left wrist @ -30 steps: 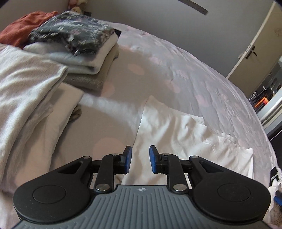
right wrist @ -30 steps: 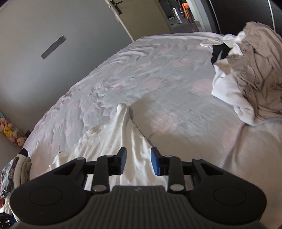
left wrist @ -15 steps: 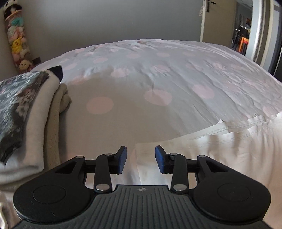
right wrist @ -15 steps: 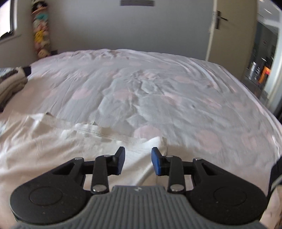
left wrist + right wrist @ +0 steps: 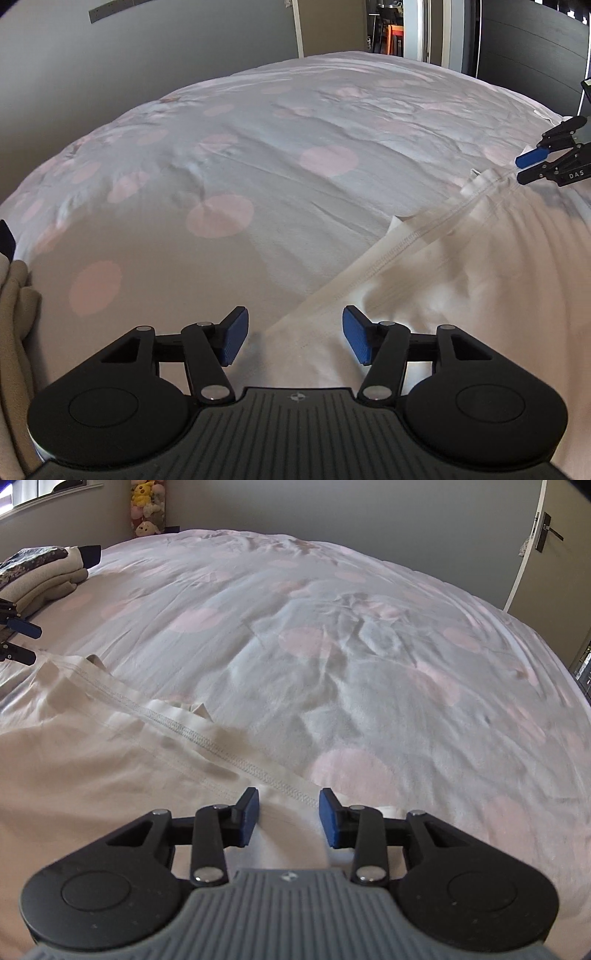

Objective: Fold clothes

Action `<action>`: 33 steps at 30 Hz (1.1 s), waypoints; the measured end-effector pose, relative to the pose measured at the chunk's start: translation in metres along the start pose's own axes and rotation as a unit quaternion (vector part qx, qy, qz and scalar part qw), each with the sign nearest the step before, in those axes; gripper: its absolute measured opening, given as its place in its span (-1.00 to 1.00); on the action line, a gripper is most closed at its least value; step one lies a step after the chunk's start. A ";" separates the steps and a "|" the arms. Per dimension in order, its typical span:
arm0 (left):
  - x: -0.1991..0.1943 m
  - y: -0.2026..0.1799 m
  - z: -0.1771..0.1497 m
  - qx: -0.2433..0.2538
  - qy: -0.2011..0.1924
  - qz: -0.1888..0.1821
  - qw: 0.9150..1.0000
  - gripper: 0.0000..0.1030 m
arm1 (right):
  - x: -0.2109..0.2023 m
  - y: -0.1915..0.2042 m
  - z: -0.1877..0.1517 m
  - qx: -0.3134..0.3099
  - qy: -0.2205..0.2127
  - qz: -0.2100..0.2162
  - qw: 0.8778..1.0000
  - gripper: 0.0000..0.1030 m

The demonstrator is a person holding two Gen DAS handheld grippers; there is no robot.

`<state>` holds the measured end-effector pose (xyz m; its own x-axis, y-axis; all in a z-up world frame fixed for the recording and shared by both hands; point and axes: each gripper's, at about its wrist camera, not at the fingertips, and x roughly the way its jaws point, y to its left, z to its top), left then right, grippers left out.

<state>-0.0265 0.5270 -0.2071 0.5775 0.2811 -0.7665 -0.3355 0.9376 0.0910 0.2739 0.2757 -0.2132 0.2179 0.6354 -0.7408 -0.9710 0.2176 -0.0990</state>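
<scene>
The bed (image 5: 258, 155), under a pale cover with pink spots, fills both views. Only the right wrist view shows the stack of folded clothes (image 5: 44, 576) at ten o'clock, the plush toys (image 5: 147, 509) at eleven o'clock and the door handle (image 5: 546, 531) at one o'clock. The left wrist view shows instead a doorway (image 5: 388, 33) at twelve o'clock, with just a beige sliver of the stack at its left rim.

The white garment (image 5: 461, 288) lies flat on the bed, its stitched hem running toward three o'clock; its near part is cut off below both frames. The fabric is creased behind the hem.

The left tool (image 5: 293, 339) is spreading, its pads clear of the hem between them. The right tool (image 5: 289, 818) is closing, with cloth between its pads; contact is hard to make out.
</scene>
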 end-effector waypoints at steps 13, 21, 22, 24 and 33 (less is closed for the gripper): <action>-0.017 -0.021 0.002 -0.018 -0.022 0.059 0.998 -0.99 | -0.018 0.020 0.002 -0.020 -0.030 -0.047 0.998 -0.90; -0.022 -0.015 0.010 -0.032 -0.017 0.088 0.995 -0.99 | -0.024 0.022 0.017 -0.029 -0.035 -0.091 0.995 -0.93; -0.021 -0.014 0.011 -0.033 -0.016 0.091 0.995 -0.99 | -0.023 0.021 0.017 -0.026 -0.036 -0.090 0.995 -0.94; -0.018 -0.014 0.014 -0.036 -0.017 0.098 0.994 -0.99 | -0.020 0.020 0.020 -0.024 -0.039 -0.092 0.995 -0.94; 0.017 -0.006 0.009 -0.053 0.020 0.088 0.995 -0.98 | 0.017 0.010 0.016 0.017 -0.004 -0.081 0.997 -0.94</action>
<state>-0.0079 0.5276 -0.2146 0.4742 0.4281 -0.7693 -0.5057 0.8478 0.1600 0.2694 0.3012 -0.2163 0.3731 0.5950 -0.7119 -0.9190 0.3425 -0.1953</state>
